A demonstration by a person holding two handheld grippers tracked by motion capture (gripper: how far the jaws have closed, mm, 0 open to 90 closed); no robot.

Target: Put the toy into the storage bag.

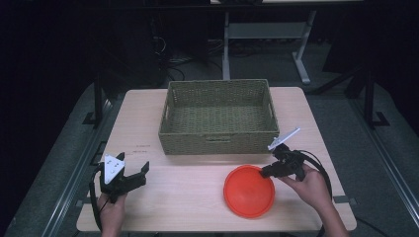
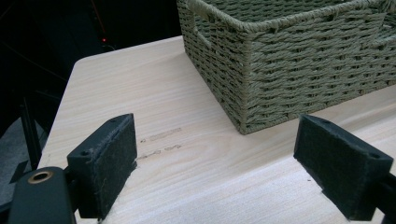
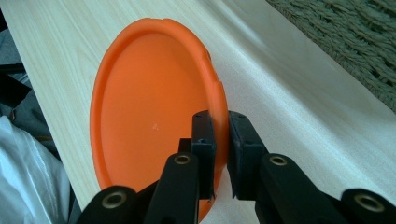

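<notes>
One orange plate lies on the table, in front of the single woven basket and toward its right end. The right gripper has its jaws closed tight on the plate's rim nearest the basket; in the right gripper view the rim sits pinched between the two pads. The left gripper hovers in front of the basket's left corner, jaws spread wide with nothing between them. The table is pale wood grain. Behind the basket the room is dark, with one white-legged desk frame on grey floor.
</notes>
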